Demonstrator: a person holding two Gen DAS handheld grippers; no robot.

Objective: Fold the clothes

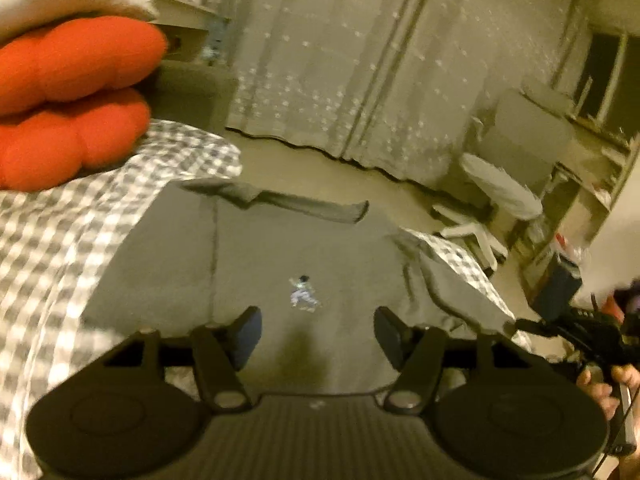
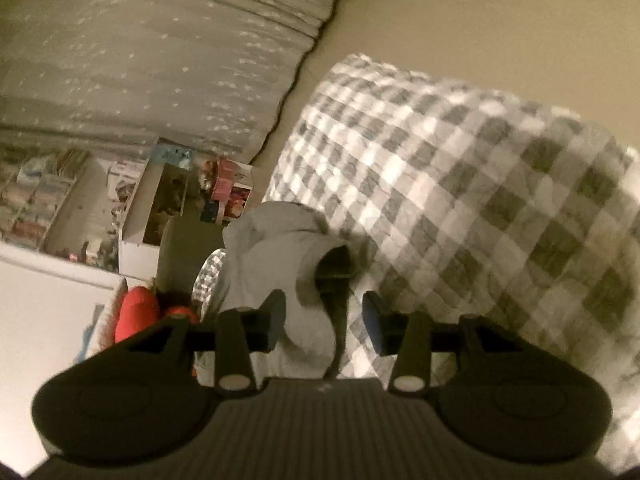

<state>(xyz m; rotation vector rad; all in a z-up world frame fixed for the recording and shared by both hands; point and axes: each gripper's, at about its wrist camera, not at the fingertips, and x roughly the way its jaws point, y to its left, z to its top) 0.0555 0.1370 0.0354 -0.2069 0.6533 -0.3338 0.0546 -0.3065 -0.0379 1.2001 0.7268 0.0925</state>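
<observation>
A grey T-shirt (image 1: 280, 248) with a small printed figure (image 1: 303, 292) lies spread flat on a grey-and-white checked bedspread (image 1: 60, 240). My left gripper (image 1: 318, 332) hovers over the shirt's near part, open, with nothing between its fingers. In the right wrist view, which is rolled sideways, a bunched end of the grey shirt (image 2: 280, 256) lies on the bedspread (image 2: 460, 184). My right gripper (image 2: 325, 320) is open, and this grey cloth reaches in between its fingers beside the left one. The right pad stands apart from the cloth.
A red cushion (image 1: 76, 92) rests on the bed at the left, under a pale pillow. Beyond the bed are bare floor, a long patterned curtain (image 1: 340, 60), a white chair (image 1: 500, 196) and cluttered shelves (image 2: 40, 200). A hand (image 1: 600, 384) holds the other gripper at the right edge.
</observation>
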